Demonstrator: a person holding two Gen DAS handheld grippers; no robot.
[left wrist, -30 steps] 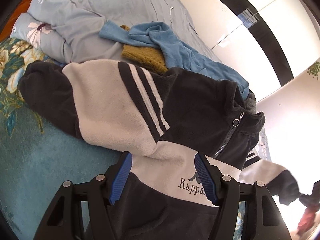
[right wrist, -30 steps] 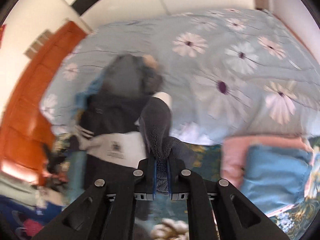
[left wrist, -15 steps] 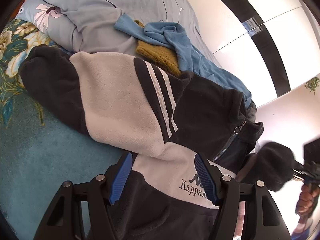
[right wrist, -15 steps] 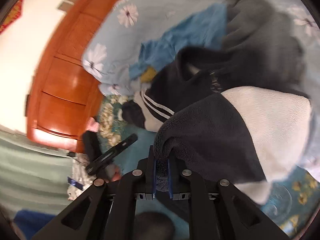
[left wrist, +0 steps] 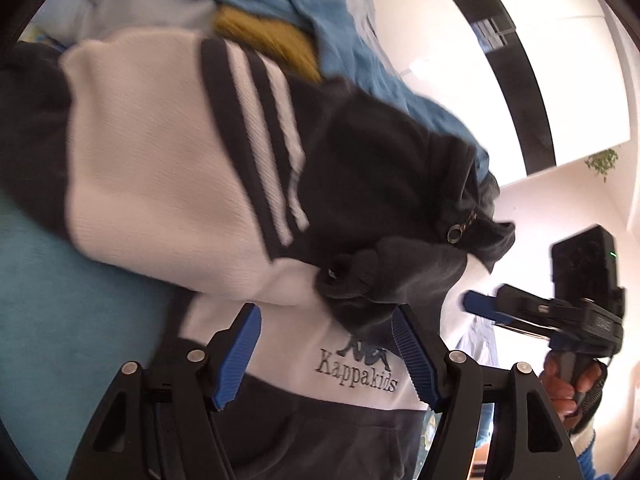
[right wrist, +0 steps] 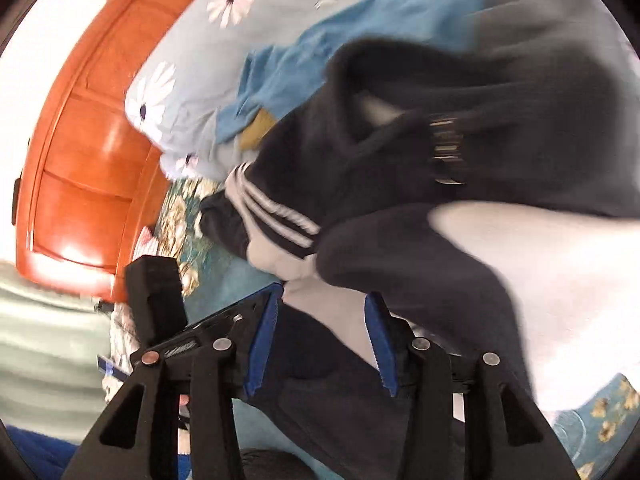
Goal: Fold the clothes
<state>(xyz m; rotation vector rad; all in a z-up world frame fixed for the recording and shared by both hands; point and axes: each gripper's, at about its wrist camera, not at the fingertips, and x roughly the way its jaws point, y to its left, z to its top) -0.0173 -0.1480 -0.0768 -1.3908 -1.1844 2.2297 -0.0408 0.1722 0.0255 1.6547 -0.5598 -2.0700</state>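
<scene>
A dark and white fleece jacket (left wrist: 168,152) is spread across a teal bedspread (left wrist: 80,320), filling most of both views. In the left wrist view, the left gripper (left wrist: 326,350) is seen with its blue-padded fingers (left wrist: 236,354) held wide apart over the white chest panel, where the embroidered word "Kappakids" can be read; nothing is pinched between them. One sleeve, white with dark stripes, is laid across the upper body, and the dark cuff of the other sleeve (left wrist: 360,284) is folded over just above the logo, near the zip pull at the collar. Behind the jacket, a blue garment (left wrist: 344,52) and a mustard knitted piece (left wrist: 268,40) are heaped on a pale blue quilt printed with daisies (right wrist: 224,20). At the right edge of this view, the right gripper (left wrist: 476,304) is visible side-on, held in a hand (left wrist: 568,380). In the right wrist view, the right gripper (right wrist: 320,340) is shown with its fingers parted, the jacket's white and dark fabric lying between and below them without being clamped. The folded sleeve is draped across the right half of that view. An orange wooden headboard (right wrist: 80,152) is seen at the left, and the left gripper's black body is seen beside it.
</scene>
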